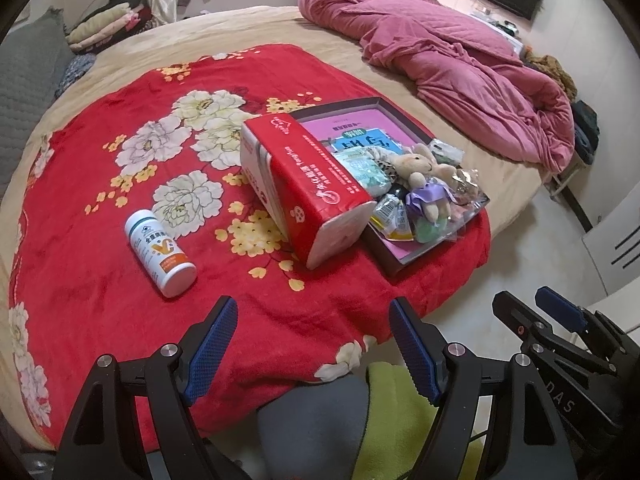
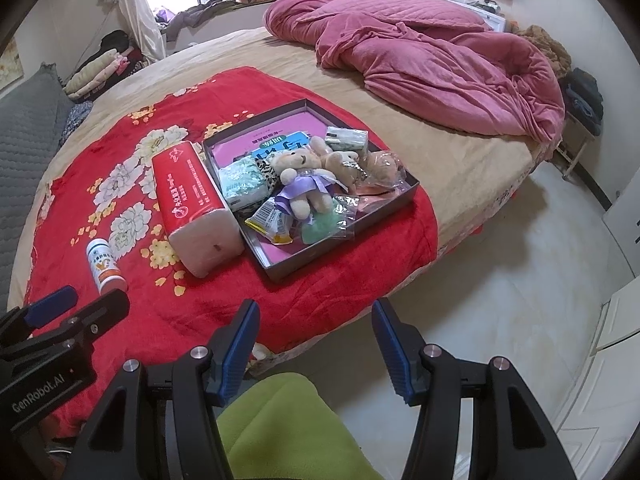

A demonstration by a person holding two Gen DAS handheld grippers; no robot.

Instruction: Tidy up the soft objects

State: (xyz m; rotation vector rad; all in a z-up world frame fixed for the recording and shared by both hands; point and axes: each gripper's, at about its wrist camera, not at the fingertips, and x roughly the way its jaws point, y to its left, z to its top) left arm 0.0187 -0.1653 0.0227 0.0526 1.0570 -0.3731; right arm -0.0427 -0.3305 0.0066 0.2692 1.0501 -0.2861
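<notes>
A shallow dark box [image 2: 410, 192] [image 1: 384, 258] sits on the red floral blanket [image 2: 320, 280] [image 1: 100, 260] near the bed's edge. It holds a plush bear in a purple dress [image 2: 301, 182] [image 1: 424, 178], a second plush [image 2: 340, 160], tissue packs [image 2: 244, 182] and small wrapped packets [image 2: 272, 220]. A red tissue pack [image 2: 192, 200] [image 1: 304, 188] lies against the box's left side. A white pill bottle [image 2: 105, 268] [image 1: 160, 252] lies left of it. My left gripper [image 1: 312, 344] and right gripper [image 2: 314, 344] are both open and empty, held before the bed's edge.
A crumpled pink quilt [image 2: 432, 52] [image 1: 460, 68] covers the far right of the bed. Folded clothes [image 2: 100, 68] and a grey cushion [image 2: 28, 128] lie at the left. Bare floor [image 2: 520, 280] is to the right. Green-clad legs [image 2: 288, 432] are below the grippers.
</notes>
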